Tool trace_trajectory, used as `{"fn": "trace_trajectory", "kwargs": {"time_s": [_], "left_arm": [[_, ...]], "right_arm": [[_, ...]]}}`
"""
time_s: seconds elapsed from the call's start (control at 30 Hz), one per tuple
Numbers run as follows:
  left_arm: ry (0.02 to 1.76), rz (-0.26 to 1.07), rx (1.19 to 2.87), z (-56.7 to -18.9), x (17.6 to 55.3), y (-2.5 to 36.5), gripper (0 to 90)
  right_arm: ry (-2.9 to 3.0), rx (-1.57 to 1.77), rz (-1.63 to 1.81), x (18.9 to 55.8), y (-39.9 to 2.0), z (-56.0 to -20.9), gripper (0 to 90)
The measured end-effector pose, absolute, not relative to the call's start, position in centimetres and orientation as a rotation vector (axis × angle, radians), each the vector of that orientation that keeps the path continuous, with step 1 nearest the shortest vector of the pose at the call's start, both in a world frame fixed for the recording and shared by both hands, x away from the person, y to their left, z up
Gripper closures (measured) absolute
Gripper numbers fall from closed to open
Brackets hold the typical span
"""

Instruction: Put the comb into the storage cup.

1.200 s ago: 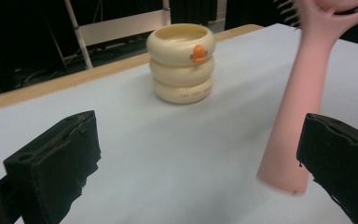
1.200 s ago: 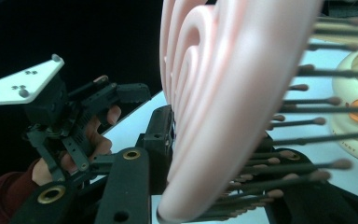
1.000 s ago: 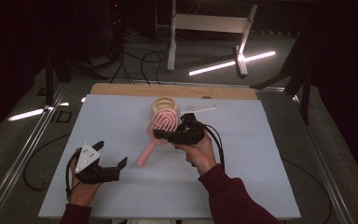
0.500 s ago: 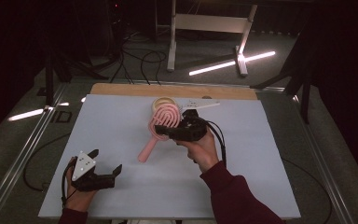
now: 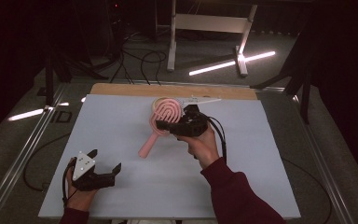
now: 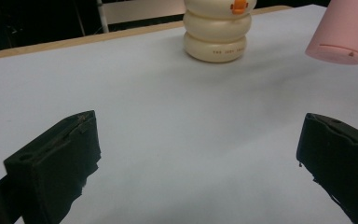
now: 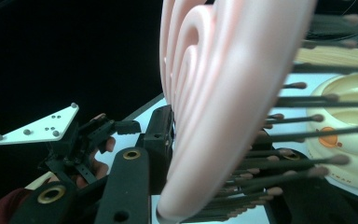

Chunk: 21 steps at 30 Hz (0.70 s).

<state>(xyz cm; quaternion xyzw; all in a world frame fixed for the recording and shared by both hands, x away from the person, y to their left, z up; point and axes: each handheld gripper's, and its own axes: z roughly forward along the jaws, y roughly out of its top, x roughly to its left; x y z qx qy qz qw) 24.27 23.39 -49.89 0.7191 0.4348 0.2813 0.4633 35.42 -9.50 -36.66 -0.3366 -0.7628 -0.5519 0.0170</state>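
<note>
Pink plastic marks the thing in hand: a hairbrush (image 5: pixel 161 122) with a ridged, spiral-patterned head and dark bristles, clamped at the head between the closed jaws of the right gripper (image 5: pixel 173 125) and held in the air over the far middle of the grey table (image 5: pixel 121 121), its handle slanting down toward the person. The pick-up looks done; what is left, as I judge it, is carrying the hairbrush somewhere and setting it down, though nothing marks a destination. The left gripper (image 5: pixel 103 164) rests near the table's near-left corner, jaws spread wide and empty. Just behind the hairbrush stands a cream ringed container (image 6: pixel 218 32) with an orange mark; a line of small dark print runs along its lowest ring, too blurred to read. No other writing is legible.
</note>
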Motion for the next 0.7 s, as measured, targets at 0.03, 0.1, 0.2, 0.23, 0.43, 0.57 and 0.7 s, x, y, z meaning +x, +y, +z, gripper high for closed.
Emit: {"fn": "trace_trajectory", "kwargs": {"time_s": [0.03, 0.1, 0.2, 0.23, 0.43, 0.57, 0.7], "left_arm": [[1.068, 0.691, 1.768, -49.9, 24.3, 23.3, 0.0], [1.064, 0.691, 1.767, -49.9, 24.3, 23.3, 0.0], [1.063, 0.689, 1.772, -49.9, 24.3, 23.1, 0.0], [1.061, 0.687, 1.773, -49.9, 24.3, 23.1, 0.0], [1.062, 0.676, 1.77, -50.0, 24.3, 23.0, 0.0], [1.062, 0.679, 1.77, -50.0, 24.3, 22.9, 0.0], [1.061, 0.68, 1.772, -50.0, 24.3, 22.9, 0.0]], "right_arm": [[-2.371, -1.047, -1.714, 35.5, -9.5, -36.7, 63.8], [-2.367, -1.053, -1.717, 35.6, -9.5, -36.6, 63.8], [-2.367, -1.053, -1.713, 35.7, -9.5, -36.6, 63.8], [-2.366, -1.053, -1.713, 35.8, -9.5, -36.6, 63.8], [-2.362, -1.056, -1.716, 36.0, -9.4, -36.2, 63.8], [-2.367, -1.058, -1.711, 36.2, -9.4, -36.0, 63.8], [-2.368, -1.055, -1.715, 36.5, -9.3, -35.8, 63.8]]}}
